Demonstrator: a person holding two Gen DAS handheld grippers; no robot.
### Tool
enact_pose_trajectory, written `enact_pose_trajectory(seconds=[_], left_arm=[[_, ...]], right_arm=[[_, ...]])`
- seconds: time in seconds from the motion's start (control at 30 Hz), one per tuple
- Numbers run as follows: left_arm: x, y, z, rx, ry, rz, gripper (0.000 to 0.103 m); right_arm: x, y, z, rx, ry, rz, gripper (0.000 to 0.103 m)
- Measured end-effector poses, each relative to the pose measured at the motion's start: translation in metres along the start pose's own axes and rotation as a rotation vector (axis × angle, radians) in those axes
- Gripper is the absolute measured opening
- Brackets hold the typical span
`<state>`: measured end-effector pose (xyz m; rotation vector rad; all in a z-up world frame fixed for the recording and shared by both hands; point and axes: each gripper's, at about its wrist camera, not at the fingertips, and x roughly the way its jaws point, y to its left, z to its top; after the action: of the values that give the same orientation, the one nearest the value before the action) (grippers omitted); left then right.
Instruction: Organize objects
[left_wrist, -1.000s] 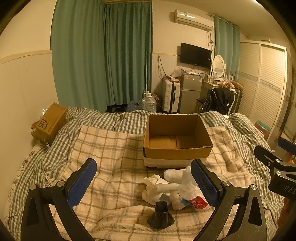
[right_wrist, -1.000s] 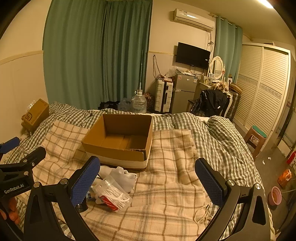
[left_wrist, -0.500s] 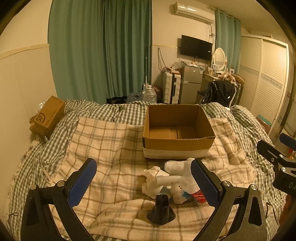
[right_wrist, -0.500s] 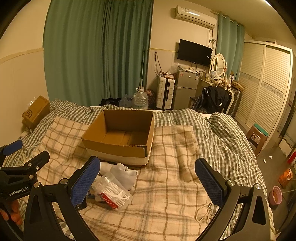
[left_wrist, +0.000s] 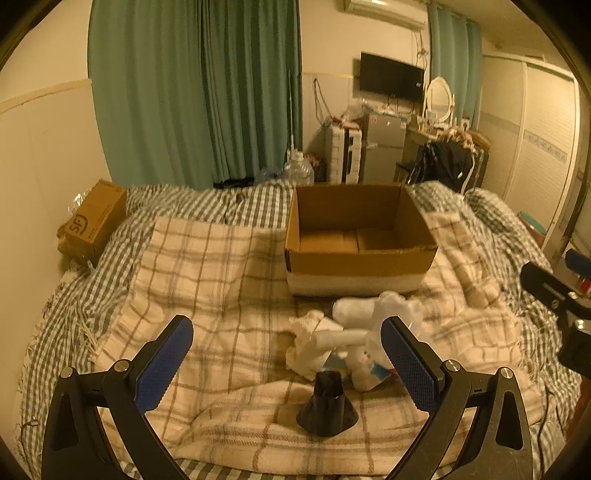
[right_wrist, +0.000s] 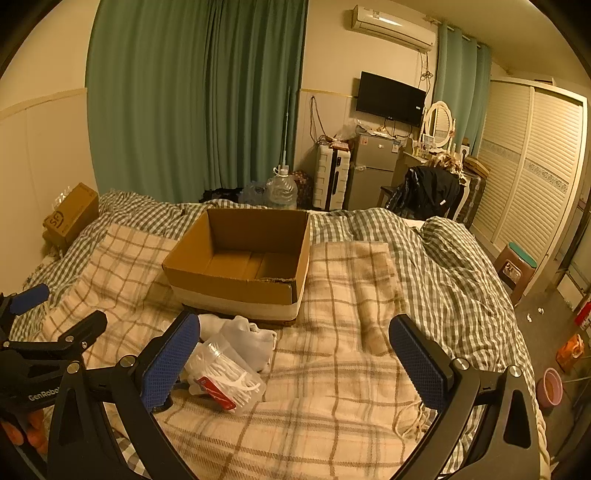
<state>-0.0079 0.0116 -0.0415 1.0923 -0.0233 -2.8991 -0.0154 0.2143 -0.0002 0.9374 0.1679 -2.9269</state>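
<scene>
A: What can't you make out?
B: The left gripper's right pad (left_wrist: 408, 363) hides part of the white pile (left_wrist: 332, 343); its items blur together.
A: And on the right?
B: The floss-pick pack (right_wrist: 225, 373) is partly behind a pad (right_wrist: 170, 362), its label unreadable.

Brown cardboard box (left_wrist: 360, 236), beige plaid blanket (left_wrist: 207, 266), green curtains (left_wrist: 192, 92)

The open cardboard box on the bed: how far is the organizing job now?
Nothing looks done: the open brown cardboard box is empty. Nothing is in hand; the left claw and right claw are open. Left: the clear floss-pick container, white socks and black cone-shaped object.
</scene>
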Motion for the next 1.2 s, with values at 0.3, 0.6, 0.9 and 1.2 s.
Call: enact_pose_trajectory(seconds=[0.3, 0.6, 0.9, 1.2], left_arm=[[0.054, -0.005, -0.028, -0.019, 0.222, -0.054, 0.103], [0.107, -0.024, -0.063, 0.011, 0.489, -0.213, 0.052], [0.059, 0.012, -0.034, -0.087, 0.284, -0.189, 0.051], [0.068, 0.043, -0.020, -0.116, 0.230, -0.116, 0.051]], right_arm=[[0.028, 0.004, -0.017, -0.013, 0.075, -0.004, 0.103], [0.062, 0.013, -0.036, -0.040, 0.166, 0.000, 0.103], [0.079, 0.031, -0.039, -0.105, 0.213, 0.052, 0.103], [0.126, 0.082, -0.052, -0.260, 0.331, 0.099, 0.100]])
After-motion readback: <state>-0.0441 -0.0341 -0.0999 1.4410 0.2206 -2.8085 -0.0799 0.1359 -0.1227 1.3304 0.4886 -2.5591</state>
